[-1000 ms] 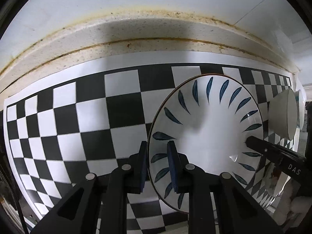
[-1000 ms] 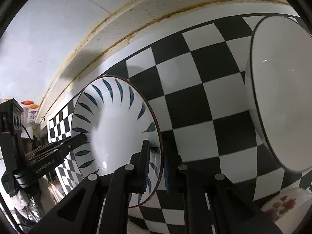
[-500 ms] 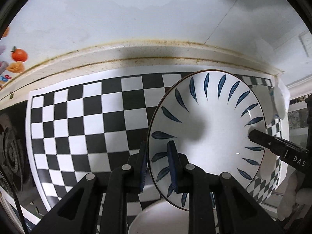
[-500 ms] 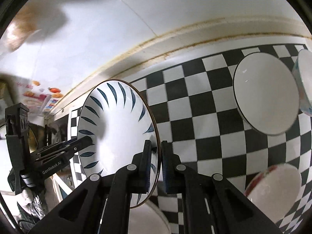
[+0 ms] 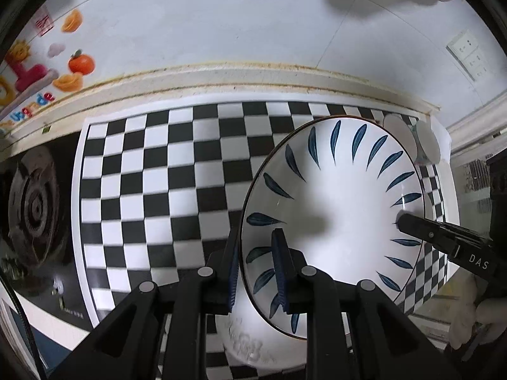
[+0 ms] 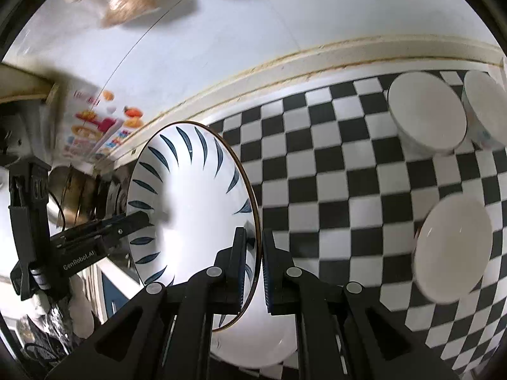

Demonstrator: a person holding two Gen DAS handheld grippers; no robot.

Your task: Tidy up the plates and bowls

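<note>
A white plate with blue leaf marks [image 5: 336,209] is held in the air between both grippers, above the checkered mat [image 5: 177,171]. My left gripper [image 5: 258,266] is shut on its left rim. My right gripper [image 6: 255,262] is shut on its right rim [image 6: 253,221]. The plate also shows in the right wrist view [image 6: 190,209]. Each gripper shows in the other's view, the right one [image 5: 443,243] and the left one [image 6: 95,237]. A white dish [image 5: 250,342] lies on the mat right under the plate.
Two white bowls [image 6: 427,117] [image 6: 484,110] stand at the mat's far right, and a third white bowl [image 6: 453,250] sits nearer. A gas stove burner [image 5: 31,209] is left of the mat. A wall [image 5: 221,25] with a fruit sticker [image 5: 47,57] stands behind.
Both grippers have lifted the plate up and back from the mat. More of the mat, the bowls, the stove and the dish below have come into view.
</note>
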